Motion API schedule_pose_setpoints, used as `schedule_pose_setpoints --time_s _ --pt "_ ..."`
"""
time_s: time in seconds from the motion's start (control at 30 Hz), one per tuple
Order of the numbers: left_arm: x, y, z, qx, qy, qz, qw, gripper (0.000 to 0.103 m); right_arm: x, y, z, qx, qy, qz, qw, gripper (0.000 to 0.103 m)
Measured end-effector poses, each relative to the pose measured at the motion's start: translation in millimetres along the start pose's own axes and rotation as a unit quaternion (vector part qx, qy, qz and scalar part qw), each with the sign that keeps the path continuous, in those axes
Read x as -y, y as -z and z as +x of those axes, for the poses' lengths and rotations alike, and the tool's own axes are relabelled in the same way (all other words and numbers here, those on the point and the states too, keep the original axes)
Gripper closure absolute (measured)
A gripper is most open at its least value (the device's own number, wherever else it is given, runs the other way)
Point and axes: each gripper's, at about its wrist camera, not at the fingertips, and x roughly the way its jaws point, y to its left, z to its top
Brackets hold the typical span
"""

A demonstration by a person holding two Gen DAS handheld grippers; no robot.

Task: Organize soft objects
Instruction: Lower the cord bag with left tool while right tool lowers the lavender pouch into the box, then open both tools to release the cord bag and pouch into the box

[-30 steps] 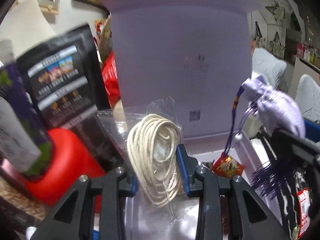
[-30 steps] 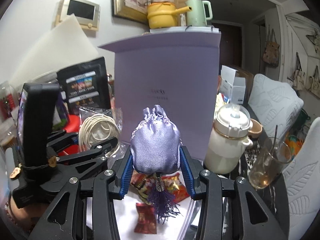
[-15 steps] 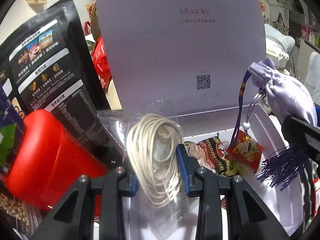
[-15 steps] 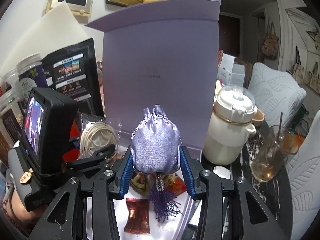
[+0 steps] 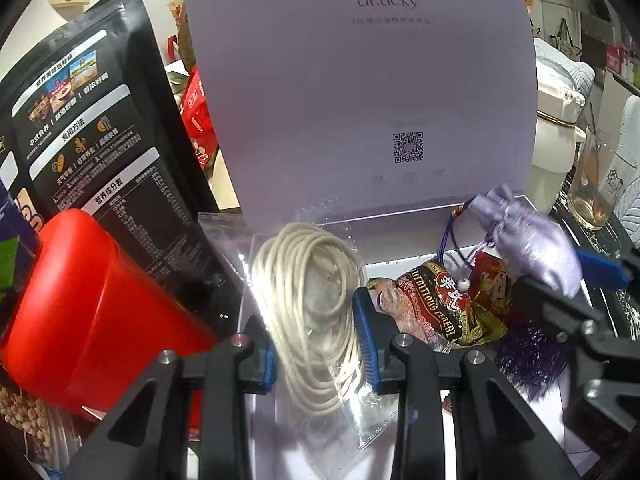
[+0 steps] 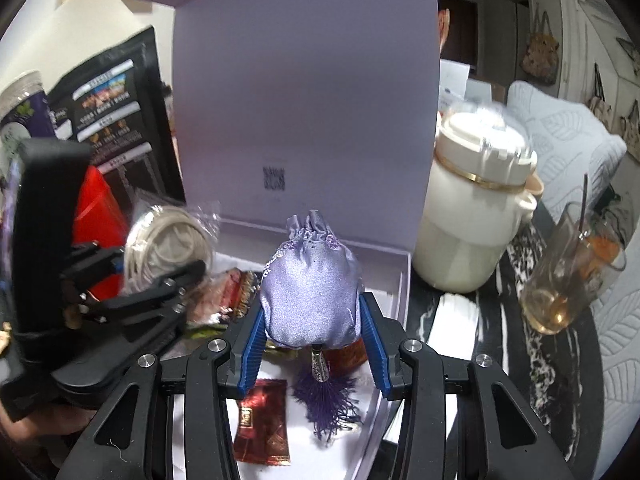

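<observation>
Left gripper (image 5: 318, 350), matte black angular arms, ribbed blue finger pads (image 5: 366, 344), round silver screws at five and seven o'clock, right gripper (image 6: 312, 350) identical, black frame, blue ribbed pads, silver screws

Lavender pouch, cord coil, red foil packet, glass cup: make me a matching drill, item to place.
Items:
1. lavender pouch
2. bagged cord coil
3. red foil packet
4. glass cup

Places:
A. lying on the box floor
B. clamped in the left tongs
C. outside the box, right of the white jar
D. clamped in the right tongs

Pairs: 1-D, 2-B, 3-A, 4-C
</observation>
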Motion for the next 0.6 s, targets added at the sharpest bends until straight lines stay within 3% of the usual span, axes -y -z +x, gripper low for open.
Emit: schedule_pose_setpoints --time_s 0.37,0.6 --pt "0.0 0.0 -3.1 -0.003 -0.007 -0.002 1.0 0.071 4.6 4.4 15.0 -0.034 0.005 0.003 0.999 0.056" --pt "-0.9 -1.6 -1.4 -0.014 -0.005 -0.014 0.9998 0.07 7.0 3.5 14.8 -0.039 0.012 0.013 0.999 0.041"
